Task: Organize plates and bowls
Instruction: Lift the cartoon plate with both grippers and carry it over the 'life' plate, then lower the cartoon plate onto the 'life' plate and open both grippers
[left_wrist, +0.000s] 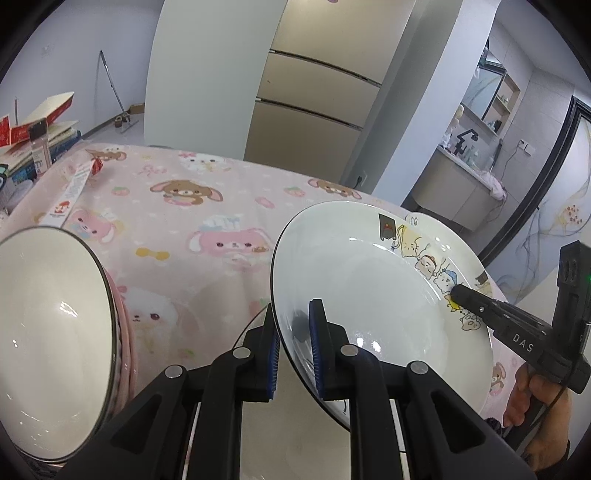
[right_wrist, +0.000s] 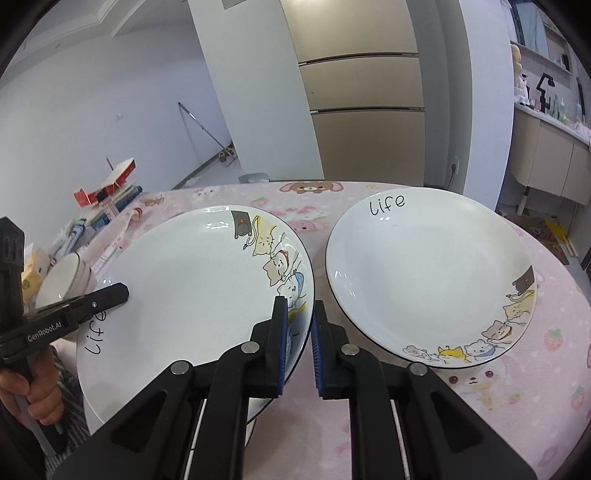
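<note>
A white plate (left_wrist: 351, 277) with cartoon cats along its rim is held over the near edge of the pink table. My left gripper (left_wrist: 293, 306) is shut on its near rim. At the plate's far right, my right gripper (left_wrist: 456, 291) clamps the cat-painted edge. In the right wrist view the same plate (right_wrist: 184, 277) sits left of centre, with my right gripper (right_wrist: 299, 301) shut on its right rim. My left gripper (right_wrist: 123, 290) bites the left rim near the word "Life". A second matching plate (right_wrist: 424, 273) lies flat on the table to the right. A white bowl (left_wrist: 48, 325) stands close on the left.
The round table wears a pink cartoon tablecloth (left_wrist: 177, 229). Books and red boxes (left_wrist: 37, 147) pile at its far left edge, beside a small bottle (left_wrist: 38, 144) and a paper strip (left_wrist: 77, 188). A tall beige fridge (left_wrist: 314, 103) stands behind. A hand (right_wrist: 22, 391) grips the left handle.
</note>
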